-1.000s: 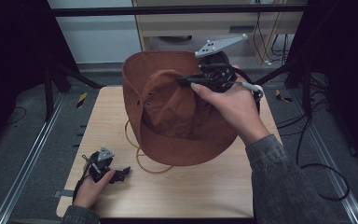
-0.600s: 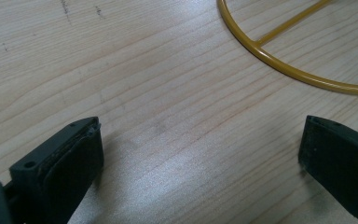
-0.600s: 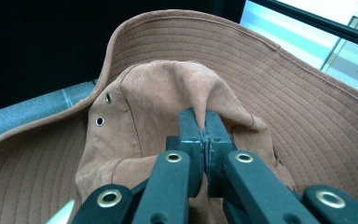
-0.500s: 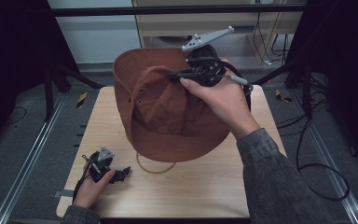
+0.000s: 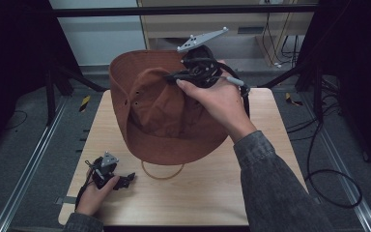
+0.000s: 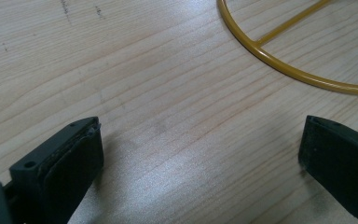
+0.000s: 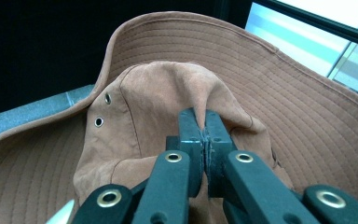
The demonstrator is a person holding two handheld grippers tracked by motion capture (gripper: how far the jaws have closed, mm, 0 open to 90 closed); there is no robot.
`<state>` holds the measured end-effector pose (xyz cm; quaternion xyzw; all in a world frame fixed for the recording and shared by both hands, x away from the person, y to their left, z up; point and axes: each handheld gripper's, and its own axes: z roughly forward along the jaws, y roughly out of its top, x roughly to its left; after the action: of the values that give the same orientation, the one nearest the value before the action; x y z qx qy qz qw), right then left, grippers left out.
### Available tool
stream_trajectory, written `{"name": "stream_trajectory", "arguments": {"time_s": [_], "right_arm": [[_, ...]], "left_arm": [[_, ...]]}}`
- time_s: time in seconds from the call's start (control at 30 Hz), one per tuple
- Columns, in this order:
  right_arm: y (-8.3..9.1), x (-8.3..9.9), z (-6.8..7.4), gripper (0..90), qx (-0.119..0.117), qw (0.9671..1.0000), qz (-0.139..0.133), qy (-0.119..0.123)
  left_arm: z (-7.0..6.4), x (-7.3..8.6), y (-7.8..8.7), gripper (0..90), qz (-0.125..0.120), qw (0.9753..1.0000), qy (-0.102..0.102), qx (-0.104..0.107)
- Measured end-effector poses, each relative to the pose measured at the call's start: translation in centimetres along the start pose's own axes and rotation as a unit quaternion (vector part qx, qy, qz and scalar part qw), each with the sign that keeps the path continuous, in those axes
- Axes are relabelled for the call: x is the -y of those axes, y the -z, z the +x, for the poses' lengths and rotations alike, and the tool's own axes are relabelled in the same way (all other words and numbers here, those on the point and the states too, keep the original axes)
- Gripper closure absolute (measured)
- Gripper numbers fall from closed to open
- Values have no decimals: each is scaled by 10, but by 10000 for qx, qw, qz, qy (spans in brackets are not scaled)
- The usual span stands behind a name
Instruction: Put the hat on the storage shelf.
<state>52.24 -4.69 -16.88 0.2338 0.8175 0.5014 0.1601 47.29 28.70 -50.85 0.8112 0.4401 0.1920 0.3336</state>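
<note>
Hat (image 5: 166, 113), brown and wide-brimmed, hangs lifted above the middle of the wooden surface (image 5: 212, 193), pinched at a fold of its crown by the right tool (image 7: 204, 133), whose jaws are clenched on the cloth. At the lower left of the high view the left tool (image 5: 125, 180) rests on the surface in the person's left hand (image 5: 92, 195), its jaws spread wide and released, with bare wood between them. Just beyond it, a yellow wire ring (image 5: 163, 172) lies flat on the surface, partly under the hat's low brim; in the left gripper view the ring (image 6: 279, 65) sits at the upper right, apart from both jaws. The near edge of the surface runs along the bottom of the frame, with open wood at lower centre and right. Farther off, past the far edge, grey floor, black frame legs and cables (image 5: 328, 174) stand around the surface
</note>
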Motion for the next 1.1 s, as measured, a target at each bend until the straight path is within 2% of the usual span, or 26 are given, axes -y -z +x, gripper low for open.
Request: {"name": "stream_trajectory", "arguments": {"time_s": [0.37,1.1], "right_arm": [[-15,3,1,888,-48,10000,-2,-27],[-29,4,8,887,-268,9996,-10,-54]], "left_arm": [[0,0,0,0,0,10000,0,1],[0,0,0,0,8,10000,-3,-5]]}}
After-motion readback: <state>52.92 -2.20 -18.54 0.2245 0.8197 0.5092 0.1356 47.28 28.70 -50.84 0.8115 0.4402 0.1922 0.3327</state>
